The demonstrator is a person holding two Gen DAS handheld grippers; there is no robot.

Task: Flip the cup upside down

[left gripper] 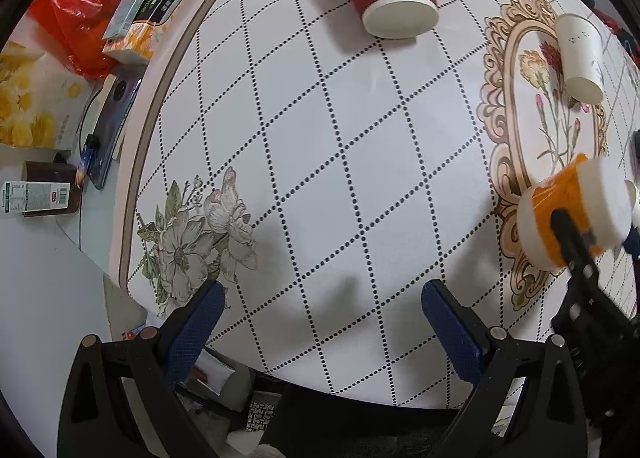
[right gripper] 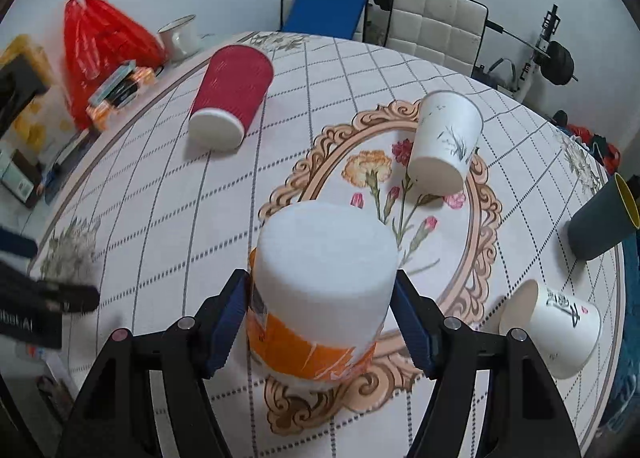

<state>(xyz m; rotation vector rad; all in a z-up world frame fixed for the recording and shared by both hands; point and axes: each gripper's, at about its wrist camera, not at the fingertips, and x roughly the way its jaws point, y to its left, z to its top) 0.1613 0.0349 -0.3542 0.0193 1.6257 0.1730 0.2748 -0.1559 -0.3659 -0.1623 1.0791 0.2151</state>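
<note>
Right now the right tongs (right gripper: 320,322) are clenched on the orange-and-white cup (right gripper: 320,290), blue pads (right gripper: 230,322) pressing its sides, with its closed white base facing the camera. It sits low over the worktop (right gripper: 160,193), at the 6 o'clock edge of the floral medallion (right gripper: 400,193); whether its rim touches the cloth I cannot tell. The left tongs (left gripper: 322,318) hang released and empty toward 9 o'clock. Judging from this, the risk is an uneven release: if the rim lands tilted, the cup may tip and roll. Squeezing thin paper walls could also buckle them. The white cup (right gripper: 444,141) at 1 o'clock lies near enough to be nudged.
</note>
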